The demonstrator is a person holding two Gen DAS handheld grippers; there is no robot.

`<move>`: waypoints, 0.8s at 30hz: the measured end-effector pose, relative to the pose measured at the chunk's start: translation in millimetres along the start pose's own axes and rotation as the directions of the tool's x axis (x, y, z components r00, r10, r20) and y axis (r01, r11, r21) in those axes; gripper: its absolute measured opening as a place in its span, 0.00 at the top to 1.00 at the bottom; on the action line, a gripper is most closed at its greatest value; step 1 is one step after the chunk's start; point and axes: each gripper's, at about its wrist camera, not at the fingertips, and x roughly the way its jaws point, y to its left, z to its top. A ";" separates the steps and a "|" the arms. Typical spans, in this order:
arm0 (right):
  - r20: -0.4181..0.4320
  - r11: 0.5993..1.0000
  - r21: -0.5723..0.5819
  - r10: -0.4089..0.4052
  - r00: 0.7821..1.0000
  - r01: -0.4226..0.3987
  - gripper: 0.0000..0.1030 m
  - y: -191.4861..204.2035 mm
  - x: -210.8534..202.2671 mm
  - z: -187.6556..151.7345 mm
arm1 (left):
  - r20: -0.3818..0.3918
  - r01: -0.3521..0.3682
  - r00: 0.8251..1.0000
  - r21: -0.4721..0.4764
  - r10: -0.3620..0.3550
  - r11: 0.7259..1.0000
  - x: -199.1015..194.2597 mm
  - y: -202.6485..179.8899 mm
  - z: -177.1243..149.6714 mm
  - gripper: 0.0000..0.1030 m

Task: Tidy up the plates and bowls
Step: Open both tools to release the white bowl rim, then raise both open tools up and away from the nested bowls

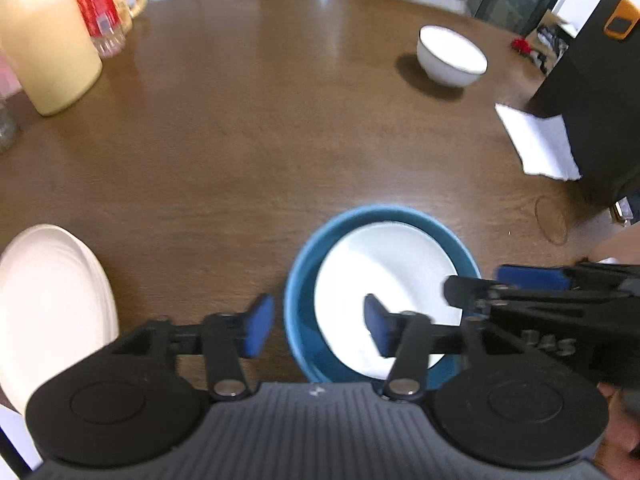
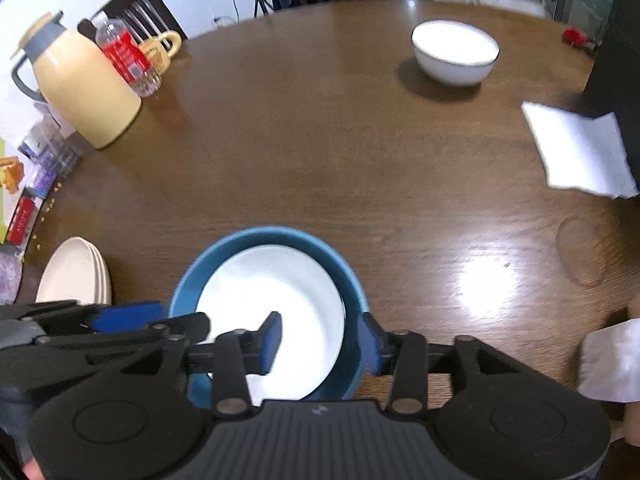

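A blue bowl with a white bowl nested inside sits on the round wooden table near me. My left gripper is open and straddles the blue bowl's left rim. My right gripper is open and straddles its right rim; it also shows in the left wrist view. A second white bowl with a dark rim stands far right. A stack of cream plates lies at the near left.
A cream thermos jug, a red-labelled bottle and a mug stand at the far left. A white napkin lies right, beside a black box.
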 end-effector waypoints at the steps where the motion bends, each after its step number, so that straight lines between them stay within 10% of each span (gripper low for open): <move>1: 0.016 1.000 -0.001 0.005 1.000 -0.005 0.35 -1.9 -8.0 -1.0 | 0.017 0.011 1.000 -0.003 -0.011 1.000 -6.6 3.3 -0.7 0.36; 6: 0.087 1.000 -0.012 0.005 0.996 -0.004 0.14 -6.1 -37.8 -13.3 | 0.131 0.035 0.991 -0.007 -0.033 0.999 -41.5 20.3 -12.1 0.01; 9: 0.146 1.000 -0.011 0.010 0.989 -0.009 0.00 -5.5 -57.0 -28.1 | 0.212 0.039 0.977 -0.017 -0.035 0.999 -63.5 28.6 -25.4 0.00; 18: 0.276 0.999 -0.030 -0.006 0.961 0.015 0.00 2.1 -111.0 -99.7 | 0.401 0.018 0.916 -0.028 -0.005 0.999 -113.9 41.0 -88.9 0.00; 24: 0.283 1.000 0.018 -0.015 0.959 0.011 0.00 -1.5 -122.0 -141.5 | 0.381 0.055 0.924 -0.071 -0.024 0.996 -117.6 46.0 -123.6 0.00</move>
